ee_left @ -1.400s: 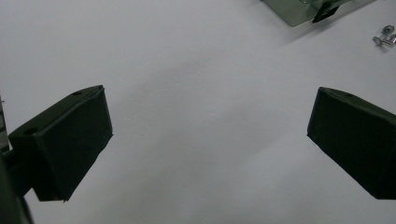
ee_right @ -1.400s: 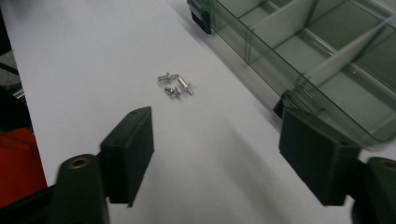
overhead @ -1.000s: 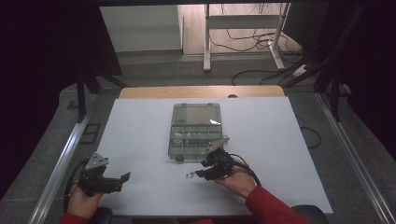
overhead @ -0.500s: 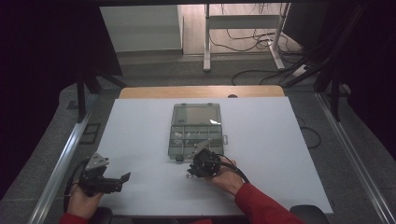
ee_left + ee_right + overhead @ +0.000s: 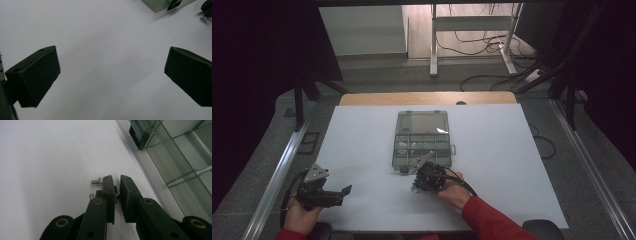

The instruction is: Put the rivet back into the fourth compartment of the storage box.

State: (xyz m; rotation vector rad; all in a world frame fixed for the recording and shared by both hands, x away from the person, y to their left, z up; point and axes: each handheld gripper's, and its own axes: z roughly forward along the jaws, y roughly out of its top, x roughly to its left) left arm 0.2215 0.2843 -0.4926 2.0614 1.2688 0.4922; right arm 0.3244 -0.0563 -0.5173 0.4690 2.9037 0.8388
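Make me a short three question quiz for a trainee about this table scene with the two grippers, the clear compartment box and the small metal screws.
1. True or false: the left gripper has its jaws wide apart over bare white table.
2. Where does the right gripper work?
A. on the box's lid
B. on the table just in front of the clear compartment box
C. at the table's far edge
3. Fill in: in the right gripper view, a small metal ____ lies loose on the table beside the left jaw.

Key:
1. true
2. B
3. screw; the jaws are nearly together, with a small metal piece in the gap.
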